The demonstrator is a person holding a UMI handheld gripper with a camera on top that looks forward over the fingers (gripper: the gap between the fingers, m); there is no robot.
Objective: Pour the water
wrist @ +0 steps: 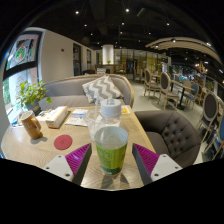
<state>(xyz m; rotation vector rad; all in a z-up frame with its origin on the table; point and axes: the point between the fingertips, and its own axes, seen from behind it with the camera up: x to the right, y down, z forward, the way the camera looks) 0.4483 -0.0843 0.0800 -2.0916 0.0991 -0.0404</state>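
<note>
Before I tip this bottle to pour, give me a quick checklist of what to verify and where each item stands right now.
1. Bottle sits between the gripper pads: ok.
2. Both pads firmly pressing the bottle: cannot tell.
3. Bottle upright: ok.
4. Cap off: not ok, a white cap appears to be on.
5. Receiving vessel in sight: cannot tell; a brown cup stands far off to one side on the table.
6. Pour path free: not ok, books and a red coaster lie nearby.

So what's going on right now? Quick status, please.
Gripper shut on plastic bottle, held upright. White cup just beyond on wooden table. Nothing between them.
</note>
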